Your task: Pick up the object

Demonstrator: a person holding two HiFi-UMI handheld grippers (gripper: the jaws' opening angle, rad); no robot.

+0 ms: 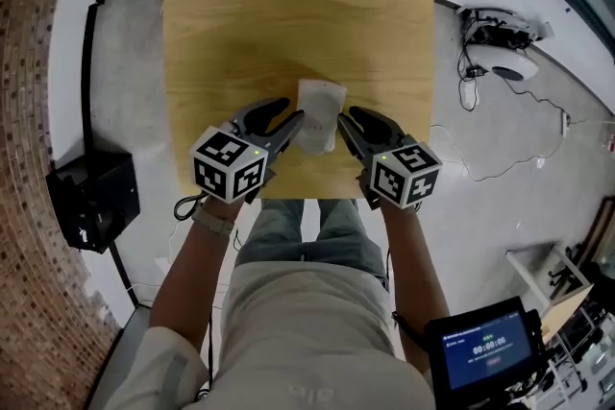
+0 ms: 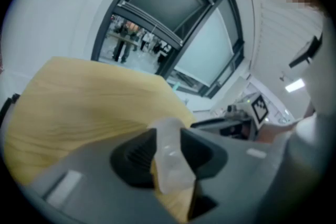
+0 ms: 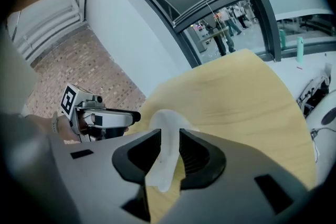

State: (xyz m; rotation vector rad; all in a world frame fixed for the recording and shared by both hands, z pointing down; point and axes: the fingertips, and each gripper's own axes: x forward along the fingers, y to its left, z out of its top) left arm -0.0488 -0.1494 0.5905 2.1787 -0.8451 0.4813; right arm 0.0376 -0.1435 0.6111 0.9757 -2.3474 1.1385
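Translucent white and soft-looking: the pouch [image 1: 319, 115] is over the near middle of the wooden table [image 1: 288, 5], directly between the two tongs, which flank it from either side. Left tongs [image 1: 291, 123]: the tips are at the pouch's left edge. Their own view shows the jaws spread, with the pouch's edge standing in the gap and filling most of it. We see no crease or squeeze there, so we record this side as not gripping. Right tongs [image 1: 344, 125]: the tips are at the pouch's right edge. Their own view shows the pads pressed onto a thin fold of the pouch. The material bulges above the jaws and narrows through them, which we read as a pinch. We cannot tell whether the pouch is clear of the table or resting on it; the head view looks straight down and gives no height.

Our reading of the arrangement: a limp, flat thing offers no body to clamp, so each pair of tongs is brought to an edge, held low, with the jaws set across the thin dimension. Coming in from opposite sides likely stops the pouch sliding away from either pair.

Judgement on progress: the grasp is half made and the lift is not yet confirmed. Risk: held by one edge only, the pouch may sag or slip out of the right pads.
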